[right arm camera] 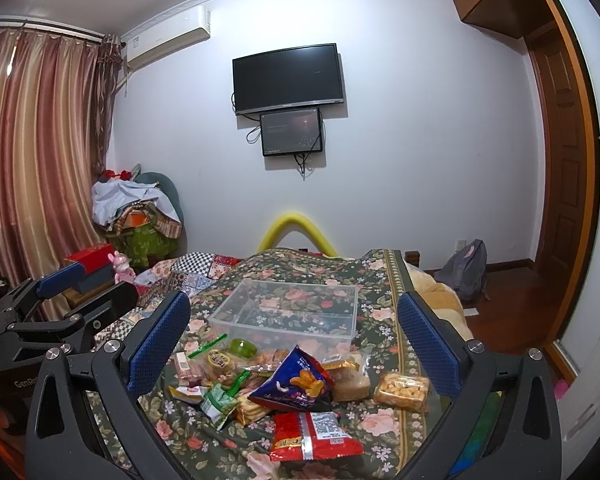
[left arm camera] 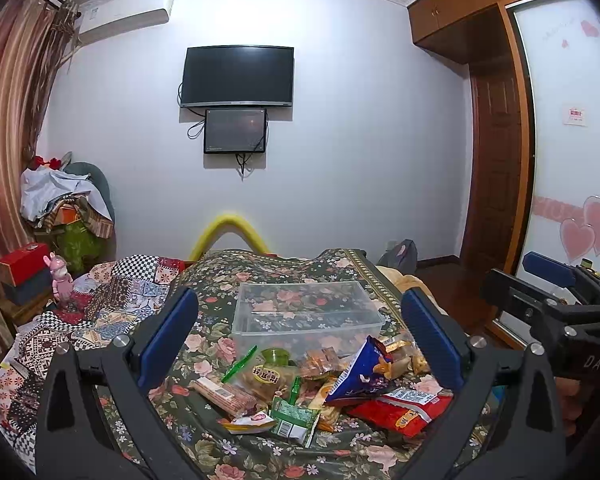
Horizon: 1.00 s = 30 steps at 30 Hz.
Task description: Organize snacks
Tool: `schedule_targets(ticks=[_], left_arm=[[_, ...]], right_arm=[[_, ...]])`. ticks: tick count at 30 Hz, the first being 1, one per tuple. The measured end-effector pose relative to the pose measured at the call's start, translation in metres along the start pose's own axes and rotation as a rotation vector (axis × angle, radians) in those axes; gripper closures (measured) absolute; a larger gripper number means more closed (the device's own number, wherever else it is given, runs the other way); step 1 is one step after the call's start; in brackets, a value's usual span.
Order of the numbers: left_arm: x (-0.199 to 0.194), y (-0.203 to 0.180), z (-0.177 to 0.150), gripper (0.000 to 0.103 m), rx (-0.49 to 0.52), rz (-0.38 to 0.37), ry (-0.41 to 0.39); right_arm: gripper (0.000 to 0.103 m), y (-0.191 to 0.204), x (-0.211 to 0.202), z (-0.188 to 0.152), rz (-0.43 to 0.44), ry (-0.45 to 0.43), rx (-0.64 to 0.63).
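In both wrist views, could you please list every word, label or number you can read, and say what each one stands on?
"DAS": on the black body of the right gripper, seen from the left wrist.
"GenRo", cut off: on the body of the left gripper, seen from the right wrist.
Snack packets, the red packet with its code label, and the red sign on the wardrobe door: print too small or blurred.

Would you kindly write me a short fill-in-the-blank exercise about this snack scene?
1. The clear bin on the bedspread holds ____ snacks.
2. The blue chip bag lies on the pile directly in front of the ____.
3. The jaws of both the left gripper and the right gripper stand ____.
4. The packet nearest the right wrist camera, the crinkly one, is ____ in colour.

Missing words: no; bin; open; red
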<state>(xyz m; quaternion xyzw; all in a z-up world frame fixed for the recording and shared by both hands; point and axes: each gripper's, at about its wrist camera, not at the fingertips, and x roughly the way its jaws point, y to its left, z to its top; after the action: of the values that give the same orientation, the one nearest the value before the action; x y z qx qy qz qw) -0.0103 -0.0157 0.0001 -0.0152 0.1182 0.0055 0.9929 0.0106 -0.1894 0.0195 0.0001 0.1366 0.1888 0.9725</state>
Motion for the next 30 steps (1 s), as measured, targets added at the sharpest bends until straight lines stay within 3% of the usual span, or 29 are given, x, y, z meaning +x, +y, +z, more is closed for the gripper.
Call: schedule_targets(ticks=[21,25,30], left_arm=[[0.005,0.004,-0.006,0.001,0.009,-0.009,0.022],[0.014,0.013,-0.012,0.008,0.006,-0.004,0.060],[0.033,0.030,-0.026,0.018,0.000,-0.002,0.150]], right_arm=[[0.000,-0.001,0.010,-0.006,0.008,0.035,0.007],[0.001,-0.004,0.019,-0.013,0.018,0.075,0.008],[0.012,-0.014,0.033,-0.026,0.020,0.151,0.008]])
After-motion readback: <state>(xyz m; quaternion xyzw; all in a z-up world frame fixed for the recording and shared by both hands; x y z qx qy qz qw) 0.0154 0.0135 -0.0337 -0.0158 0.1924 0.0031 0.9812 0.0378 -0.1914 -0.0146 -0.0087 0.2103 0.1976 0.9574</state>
